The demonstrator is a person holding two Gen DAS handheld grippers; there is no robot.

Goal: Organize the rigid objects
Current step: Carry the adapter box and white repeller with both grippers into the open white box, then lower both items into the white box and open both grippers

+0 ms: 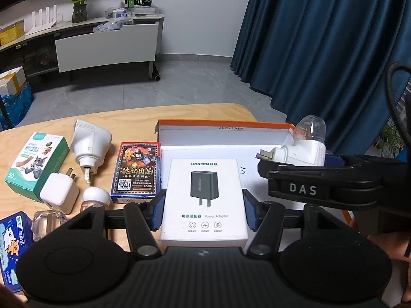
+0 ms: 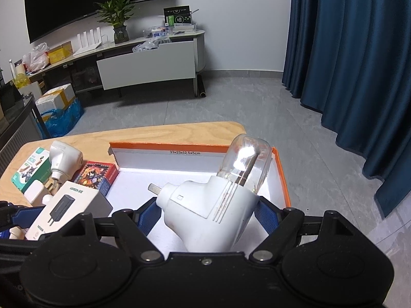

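Taking the orange-rimmed box (image 1: 226,124) as the landmark: left of its wall, out on the wooden table (image 1: 115,118), lie a plaster box, white plugs and a playing-card pack (image 1: 136,172). The left gripper (image 1: 204,206) has its blue pads pressed on the two long sides of the UGREEN power adapter box (image 1: 204,200), whose long axis runs straight ahead along the fingers, toward the box's far wall; it sits at the box's near-left edge. To its right the right gripper (image 2: 205,214) stands wide, clamped on the white body of the plug-in mosquito repeller (image 2: 213,205), over the box's white floor. Its clear bottle tilts up toward the far-right corner and its prongs point left. Both loads look ready to be lowered; the adapter box is nearer the left wall.
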